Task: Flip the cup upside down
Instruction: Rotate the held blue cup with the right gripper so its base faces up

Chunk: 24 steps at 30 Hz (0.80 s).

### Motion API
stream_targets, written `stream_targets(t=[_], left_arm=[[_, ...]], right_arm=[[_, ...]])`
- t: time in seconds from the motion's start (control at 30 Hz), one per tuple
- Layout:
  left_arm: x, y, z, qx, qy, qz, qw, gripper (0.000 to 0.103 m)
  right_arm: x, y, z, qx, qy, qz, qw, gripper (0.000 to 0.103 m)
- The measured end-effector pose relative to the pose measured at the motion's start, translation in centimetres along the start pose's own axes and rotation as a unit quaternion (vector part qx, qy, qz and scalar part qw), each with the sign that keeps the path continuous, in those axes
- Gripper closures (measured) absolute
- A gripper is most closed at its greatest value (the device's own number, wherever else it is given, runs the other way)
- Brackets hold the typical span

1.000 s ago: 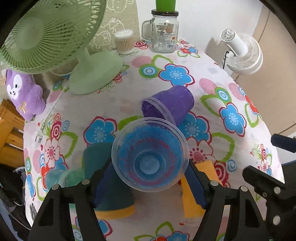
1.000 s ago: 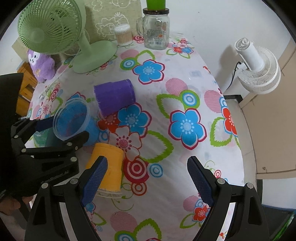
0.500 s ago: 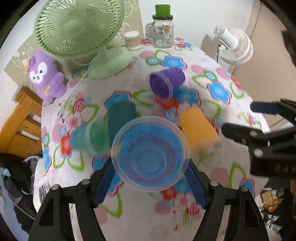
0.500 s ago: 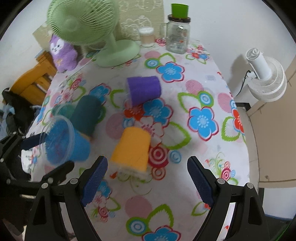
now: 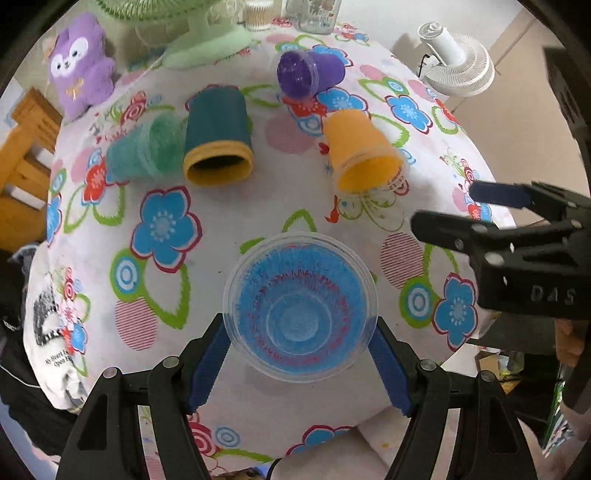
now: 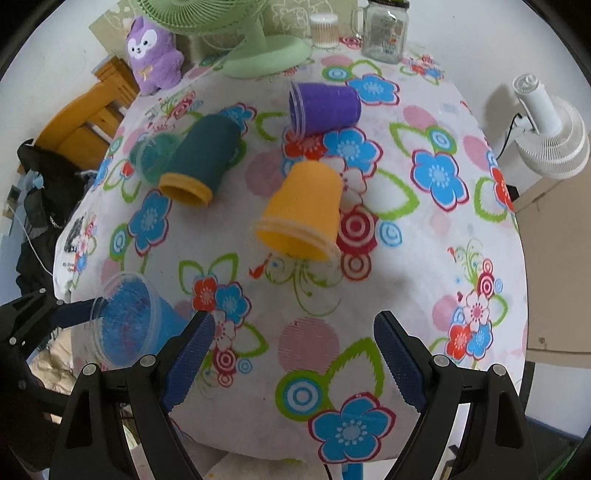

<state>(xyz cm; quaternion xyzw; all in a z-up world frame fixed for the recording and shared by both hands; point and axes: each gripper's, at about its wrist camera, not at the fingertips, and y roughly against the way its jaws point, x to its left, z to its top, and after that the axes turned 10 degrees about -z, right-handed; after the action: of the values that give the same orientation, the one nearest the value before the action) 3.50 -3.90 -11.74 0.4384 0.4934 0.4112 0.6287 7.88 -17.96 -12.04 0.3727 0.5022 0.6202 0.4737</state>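
My left gripper (image 5: 299, 362) is shut on a blue cup (image 5: 300, 306), whose open mouth faces the camera; it is held above the near part of the flowered table (image 5: 162, 229). In the right wrist view the blue cup (image 6: 129, 321) sits at the lower left, tilted on its side in the air. My right gripper (image 6: 291, 358) is open and empty above the table's near edge. On the table lie, on their sides, an orange cup (image 6: 306, 214), a dark teal cup (image 6: 201, 162), a green cup (image 6: 155, 155) and a purple cup (image 6: 325, 107).
A green desk fan (image 6: 258, 48), a purple plush toy (image 6: 153, 51), a glass jar (image 6: 384, 33) and a small cotton-swab tub (image 6: 324, 29) stand at the table's far end. A white fan (image 6: 550, 129) stands off the right side. A wooden chair (image 6: 85, 122) is at the left.
My left gripper has pulled back toward the near edge with the blue cup, so the other cups sit farther away. My right gripper has also drawn back and stays open.
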Motion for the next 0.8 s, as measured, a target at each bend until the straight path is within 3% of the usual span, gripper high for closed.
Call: stream_targets(t=[0.47, 0.8], left_arm=[[6.1, -3.5, 4.8, -0.019, 0.062, 0.011, 0.9978, 0.024], [8.3, -1.9, 3.8, -0.024, 0.078, 0.014, 0.9966, 0.01]], right_arm=[[1.1, -1.9, 1.3, 0.008, 0.009, -0.008, 1.0, 0.013], [3.7, -3.0, 3.0, 0.007, 0.029, 0.008, 1.0, 0.013]])
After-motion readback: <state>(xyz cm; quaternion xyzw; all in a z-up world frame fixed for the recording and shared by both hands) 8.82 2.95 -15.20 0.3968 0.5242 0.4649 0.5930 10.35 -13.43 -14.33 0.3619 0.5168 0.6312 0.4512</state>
